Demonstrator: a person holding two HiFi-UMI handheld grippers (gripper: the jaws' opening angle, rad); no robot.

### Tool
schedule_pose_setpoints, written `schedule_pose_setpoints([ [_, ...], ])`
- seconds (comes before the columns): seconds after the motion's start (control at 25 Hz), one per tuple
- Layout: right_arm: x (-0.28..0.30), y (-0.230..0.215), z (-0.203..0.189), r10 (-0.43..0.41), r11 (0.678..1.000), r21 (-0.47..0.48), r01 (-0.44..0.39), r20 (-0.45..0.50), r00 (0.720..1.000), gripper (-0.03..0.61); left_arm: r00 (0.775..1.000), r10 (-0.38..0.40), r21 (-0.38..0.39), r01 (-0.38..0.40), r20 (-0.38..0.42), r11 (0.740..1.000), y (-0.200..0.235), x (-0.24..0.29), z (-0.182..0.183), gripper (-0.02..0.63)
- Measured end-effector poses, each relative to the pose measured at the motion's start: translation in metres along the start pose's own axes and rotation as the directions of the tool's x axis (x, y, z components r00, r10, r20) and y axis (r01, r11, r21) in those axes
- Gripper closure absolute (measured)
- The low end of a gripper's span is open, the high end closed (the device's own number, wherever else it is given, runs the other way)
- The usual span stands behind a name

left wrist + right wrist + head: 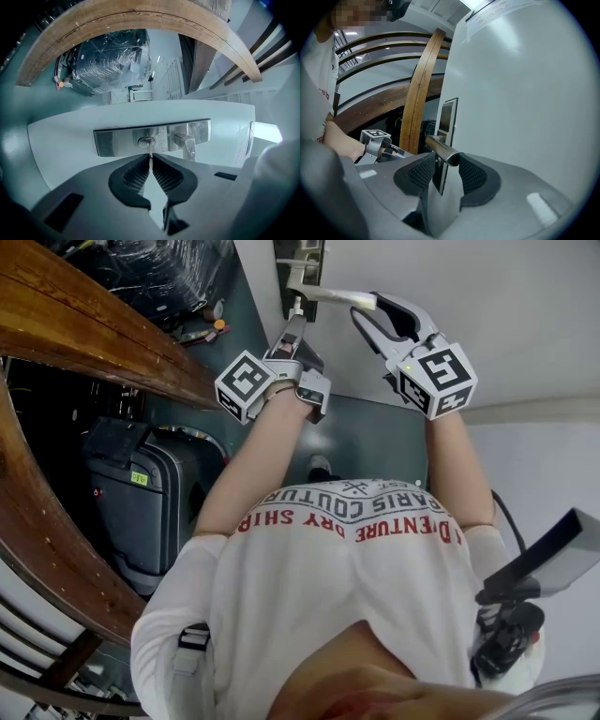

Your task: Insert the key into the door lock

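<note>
The key [150,151] is pinched edge-on between the closed jaws of the left gripper [151,157], just below the steel lock plate [117,142]. Its tip is set at the keyhole [146,140] in that plate; how deep it sits cannot be made out. Beside the keyhole, the door handle [442,149] springing from the plate is clasped between the pads of the right gripper [442,163]. The plate is mounted on a pale door [487,296]. Farther from the plate, a dark green floor [375,442] is seen, crossed by a curved wooden rail [94,334]. A dark suitcase [150,498] is partly hidden behind the rail, and the contents of a plastic-wrapped bundle [112,61] cannot be made out.
</note>
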State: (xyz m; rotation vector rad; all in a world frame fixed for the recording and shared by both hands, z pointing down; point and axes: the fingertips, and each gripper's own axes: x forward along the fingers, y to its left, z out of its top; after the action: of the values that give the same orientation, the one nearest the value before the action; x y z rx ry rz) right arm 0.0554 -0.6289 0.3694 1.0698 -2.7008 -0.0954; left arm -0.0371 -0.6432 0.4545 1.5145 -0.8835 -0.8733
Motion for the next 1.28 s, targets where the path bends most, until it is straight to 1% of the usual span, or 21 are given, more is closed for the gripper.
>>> schedule_pose_setpoints([
  [0.36,0.001,-0.001,-0.001,-0.009,1.0,-0.005,0.009,-0.001,1.0,0.426,1.0,0.012,-0.046,-0.012,0.013,0.999,0.001,0.011,0.004,0.592],
  [0.64,-0.001,-0.001,0.001,-0.002,1.0,-0.006,0.002,-0.003,1.0,0.428,0.999,-0.002,-0.055,0.004,0.036,0.998,-0.002,0.021,0.008,0.592],
  [0.72,-0.001,0.0,0.002,-0.004,1.0,-0.009,0.004,-0.008,1.0,0.428,0.999,-0.008,-0.047,0.009,0.035,0.999,-0.002,0.02,0.008,0.592],
  [0.84,0.0,0.001,0.001,-0.009,1.0,-0.004,0.009,-0.016,1.0,0.426,1.0,-0.027,0.01,0.027,0.012,1.0,-0.003,0.02,0.007,0.592],
  [0.92,-0.001,0.0,0.002,-0.026,0.999,0.023,0.026,-0.016,1.0,0.426,0.999,-0.033,0.042,0.034,-0.02,0.999,-0.002,0.017,0.006,0.589],
  [1.04,-0.011,-0.004,-0.002,-0.088,0.992,0.084,0.089,-0.023,0.996,0.425,0.997,-0.002,0.073,0.008,-0.075,0.997,0.0,0.002,0.004,0.549],
  [1.12,-0.027,0.001,-0.008,-0.112,0.985,0.127,0.116,-0.045,0.993,0.425,0.995,0.013,0.093,-0.004,-0.099,0.996,-0.002,-0.02,0.0,0.546],
  [1.2,-0.05,0.021,-0.012,-0.102,0.981,0.162,0.111,-0.061,0.993,0.425,0.99,0.006,0.145,0.015,-0.142,0.989,-0.014,-0.05,-0.013,0.546],
  [1.24,-0.062,0.037,-0.01,-0.086,0.981,0.169,0.096,-0.061,0.994,0.426,0.983,-0.01,0.188,0.045,-0.181,0.981,-0.025,-0.067,-0.022,0.546],
  [1.28,-0.074,0.056,-0.005,-0.065,0.983,0.167,0.074,-0.057,0.996,0.426,0.973,-0.03,0.248,0.088,-0.228,0.965,-0.039,-0.086,-0.033,0.548],
])
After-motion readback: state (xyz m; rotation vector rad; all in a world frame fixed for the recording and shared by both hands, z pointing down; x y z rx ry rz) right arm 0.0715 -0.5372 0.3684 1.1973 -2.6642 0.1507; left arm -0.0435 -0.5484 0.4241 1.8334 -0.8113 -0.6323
